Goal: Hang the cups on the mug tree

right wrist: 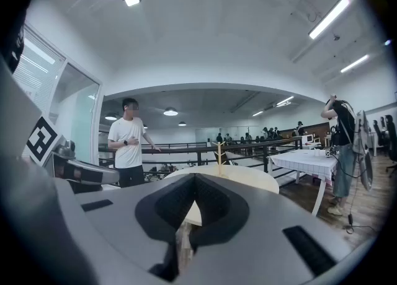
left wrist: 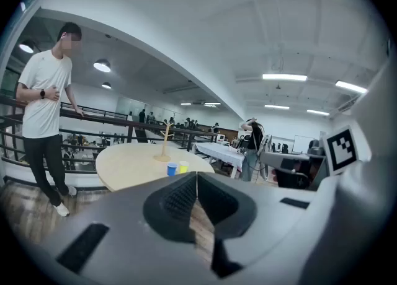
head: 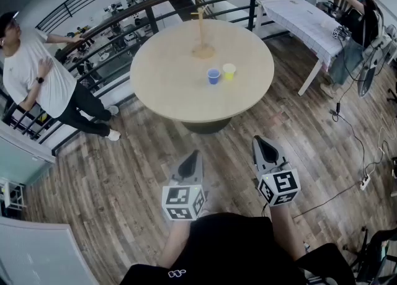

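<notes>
**Inspector:** State of the jaws?

**Assistant:** Left gripper (head: 195, 153) and right gripper (head: 260, 140) both have their jaws pressed together with nothing between them. They are held over the wooden floor (head: 124, 191), short of the round table (head: 167, 85).

**Inspector:** The cups?

**Assistant:** The blue cup (head: 213, 76) and yellow cup (head: 229, 71) stand upright just beside each other on the table, near the mug tree (head: 201, 33). Neither hangs on it.

**Inspector:** Any writing?

**Assistant:** Only black-and-white square markers on the left cube (head: 183, 202) and right cube (head: 278, 188). The white mark on the black shirt (head: 236, 246) is too small to read.
</notes>
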